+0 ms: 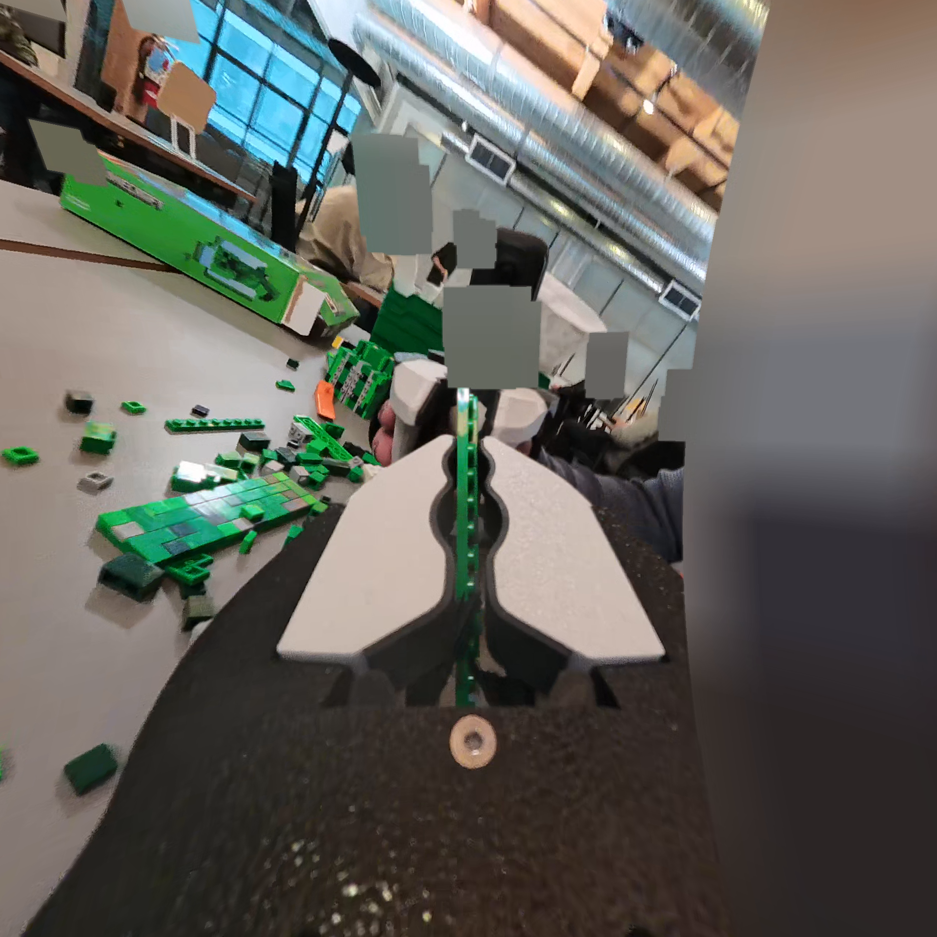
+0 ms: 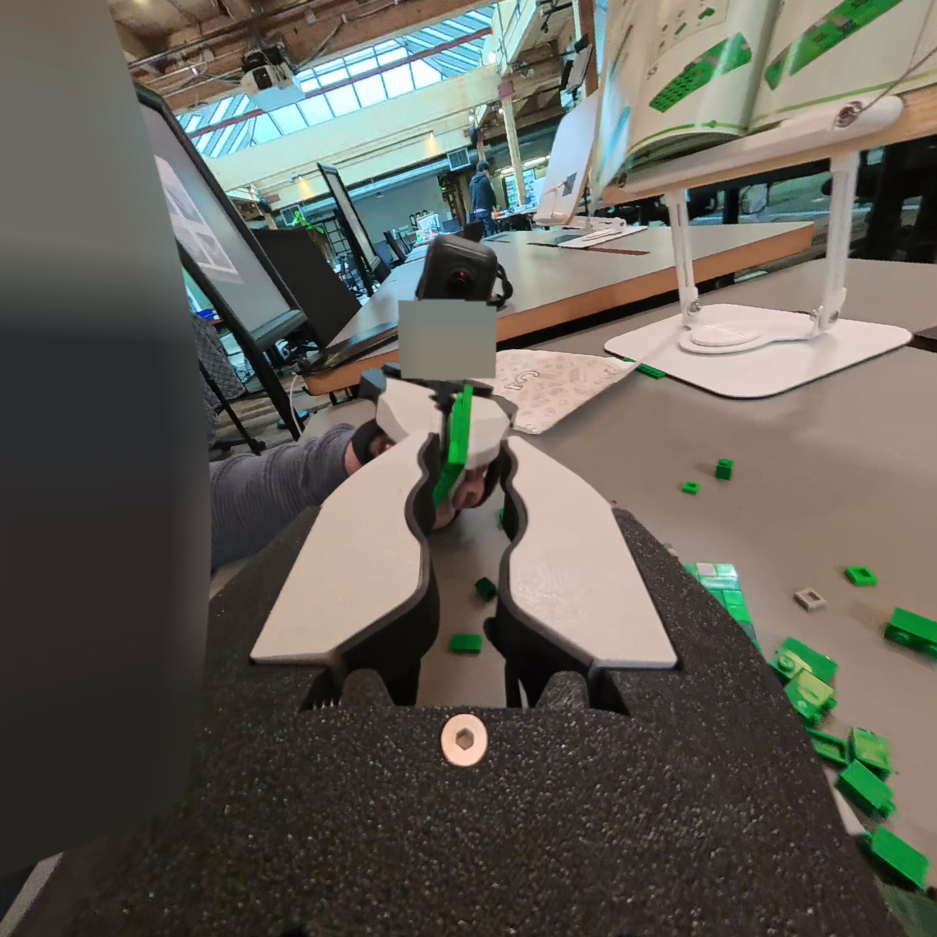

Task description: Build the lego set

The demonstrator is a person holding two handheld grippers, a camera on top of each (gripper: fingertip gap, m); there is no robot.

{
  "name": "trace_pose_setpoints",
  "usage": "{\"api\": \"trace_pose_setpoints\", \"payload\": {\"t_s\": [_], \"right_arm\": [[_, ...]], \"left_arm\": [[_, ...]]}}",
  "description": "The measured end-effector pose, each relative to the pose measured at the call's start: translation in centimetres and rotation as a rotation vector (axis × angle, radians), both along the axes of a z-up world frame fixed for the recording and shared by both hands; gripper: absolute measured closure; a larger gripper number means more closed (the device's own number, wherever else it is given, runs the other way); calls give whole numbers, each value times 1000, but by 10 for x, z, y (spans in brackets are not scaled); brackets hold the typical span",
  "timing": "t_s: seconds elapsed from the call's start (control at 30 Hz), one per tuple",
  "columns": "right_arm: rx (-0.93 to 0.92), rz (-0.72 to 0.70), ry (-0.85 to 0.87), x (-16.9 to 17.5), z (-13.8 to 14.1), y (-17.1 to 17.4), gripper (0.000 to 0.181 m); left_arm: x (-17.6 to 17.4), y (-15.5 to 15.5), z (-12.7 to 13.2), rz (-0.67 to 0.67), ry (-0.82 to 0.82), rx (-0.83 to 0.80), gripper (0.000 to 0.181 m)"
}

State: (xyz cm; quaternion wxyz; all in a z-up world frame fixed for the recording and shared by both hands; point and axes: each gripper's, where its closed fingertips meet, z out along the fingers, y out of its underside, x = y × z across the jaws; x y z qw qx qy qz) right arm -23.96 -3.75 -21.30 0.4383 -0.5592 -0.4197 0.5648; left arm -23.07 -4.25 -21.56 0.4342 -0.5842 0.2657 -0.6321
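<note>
My left gripper (image 1: 469,443) is shut on a long green plate (image 1: 466,507), seen edge-on and running forward between its fingers, held above the table. The right gripper (image 1: 469,405) faces it, with one white finger on each side of the plate's far end. In the right wrist view my right gripper (image 2: 466,456) is open. The tilted green plate (image 2: 459,426) reaches into the gap between its tips, nearer the left finger. The left gripper (image 2: 451,431) holds the plate from the far side, with a sleeved arm behind it.
On the grey table (image 1: 152,355) lie a tiled green assembly (image 1: 203,512), several loose green and grey bricks, a studded green strip (image 1: 215,423), an orange tool (image 1: 326,398) and a green box (image 1: 203,243). An open instruction book (image 2: 710,66) rests on a white stand (image 2: 760,350). Only a small space, under 4 cm, lies between the two pairs of fingers.
</note>
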Motion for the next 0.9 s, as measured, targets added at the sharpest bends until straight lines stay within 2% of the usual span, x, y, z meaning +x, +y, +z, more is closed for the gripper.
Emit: {"api": "trace_pose_setpoints", "payload": {"t_s": [0.1,0.2,0.37,0.57,0.77,0.9], "right_arm": [[31,54,-16,2,2,-8,174],[75,77,-69,5,-1,-11,175],[143,118,-161,13,-3,-18,175],[293,133,-326,24,-7,-27,175],[414,131,-381,21,-5,-36,174],[468,84,-390,19,-5,-31,173]], "left_arm": [[8,-6,-3,-21,41,41,176],[10,-9,-4,-49,53,42,176],[17,-21,-6,-129,81,70,162],[27,-34,-16,-184,191,142,157],[34,-43,-29,-203,319,239,167],[37,-36,-34,-140,369,253,175]]}}
